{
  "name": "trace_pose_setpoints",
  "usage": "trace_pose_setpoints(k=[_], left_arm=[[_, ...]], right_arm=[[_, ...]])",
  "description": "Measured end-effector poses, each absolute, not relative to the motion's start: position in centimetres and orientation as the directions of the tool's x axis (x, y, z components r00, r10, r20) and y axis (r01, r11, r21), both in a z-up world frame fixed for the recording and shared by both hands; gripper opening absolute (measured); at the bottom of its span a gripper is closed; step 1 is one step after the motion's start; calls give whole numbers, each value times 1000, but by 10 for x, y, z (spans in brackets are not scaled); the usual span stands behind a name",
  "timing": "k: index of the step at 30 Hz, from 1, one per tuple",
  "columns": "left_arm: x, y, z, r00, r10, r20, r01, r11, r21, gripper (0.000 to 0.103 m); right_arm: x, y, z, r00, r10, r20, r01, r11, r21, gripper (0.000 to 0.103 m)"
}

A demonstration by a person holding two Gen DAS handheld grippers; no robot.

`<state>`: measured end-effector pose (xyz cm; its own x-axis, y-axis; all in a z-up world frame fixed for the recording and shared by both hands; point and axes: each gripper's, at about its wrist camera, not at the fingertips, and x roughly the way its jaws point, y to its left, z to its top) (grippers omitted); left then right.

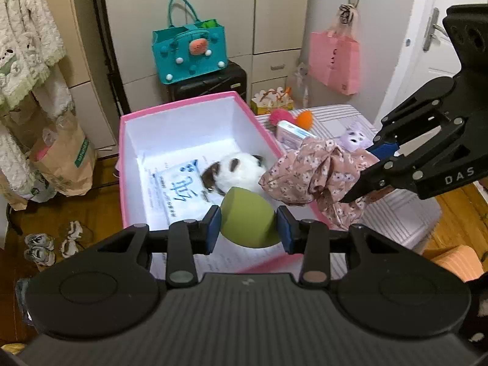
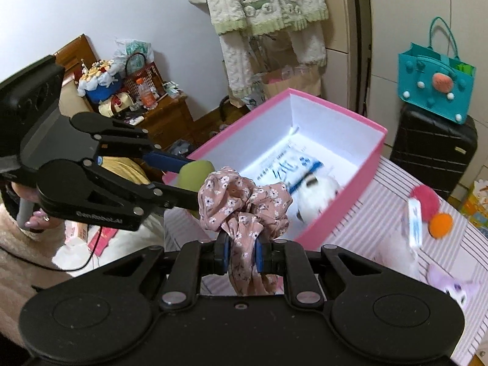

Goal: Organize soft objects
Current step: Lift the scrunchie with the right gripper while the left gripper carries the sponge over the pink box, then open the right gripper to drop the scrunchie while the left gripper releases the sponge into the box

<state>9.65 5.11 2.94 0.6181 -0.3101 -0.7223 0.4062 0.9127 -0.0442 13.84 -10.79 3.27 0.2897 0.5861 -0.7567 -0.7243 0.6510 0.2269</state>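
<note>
My left gripper (image 1: pixel 248 227) is shut on a green egg-shaped sponge (image 1: pixel 248 219) and holds it over the near end of the pink box (image 1: pixel 183 103). In the right wrist view the sponge (image 2: pixel 195 175) shows by the box's near corner (image 2: pixel 335 109). My right gripper (image 2: pixel 241 256) is shut on a pink floral scrunchie (image 2: pixel 244 207) and holds it at the box's right rim. It also shows in the left wrist view (image 1: pixel 317 174). A white and brown plush (image 1: pixel 238 170) lies in the box on a tissue pack (image 1: pixel 180 189).
On the striped table (image 1: pixel 405 207) lie a purple plush (image 1: pixel 353 138), a white pack (image 1: pixel 292 132), and pink (image 1: pixel 279 117) and orange (image 1: pixel 305 119) pompoms. A teal bag (image 1: pixel 190 52) sits on a black suitcase (image 1: pixel 210 84) behind. Shoes (image 1: pixel 39 247) lie on the floor at left.
</note>
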Motion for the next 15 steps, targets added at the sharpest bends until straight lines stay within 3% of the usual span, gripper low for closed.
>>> trace_pose_setpoints(k=[15], left_arm=[[212, 69, -9, 602, -240, -762, 284, 956, -76, 40]], right_arm=[[250, -63, 9, 347, 538, -768, -675, 712, 193, 20]])
